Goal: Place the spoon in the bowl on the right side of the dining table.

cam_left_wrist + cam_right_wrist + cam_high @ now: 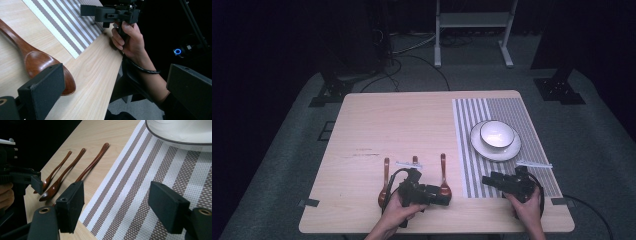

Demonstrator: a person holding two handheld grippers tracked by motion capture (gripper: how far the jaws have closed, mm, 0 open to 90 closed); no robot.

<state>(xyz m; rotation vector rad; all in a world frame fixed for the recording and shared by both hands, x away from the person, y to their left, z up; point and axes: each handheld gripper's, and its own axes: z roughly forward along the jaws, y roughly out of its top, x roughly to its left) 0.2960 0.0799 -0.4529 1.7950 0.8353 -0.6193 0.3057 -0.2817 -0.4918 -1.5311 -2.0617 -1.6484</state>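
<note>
Claw on the left [443, 195] stands wide, its jaws hanging by the bowl of the rightmost spoon [443, 181], which lies low in the middle of the high frame on the bench [402, 120] beside two other spoons [385, 182]. Judging by that, the step in hand is the pick-up: lower the jaws to straddle the spoon at its neck, square to the handle, and close gently so it does not skid. Right claw [487, 181], also wide and holding nothing, waits over the mat [507, 107] below the bowl [497, 134].
</note>
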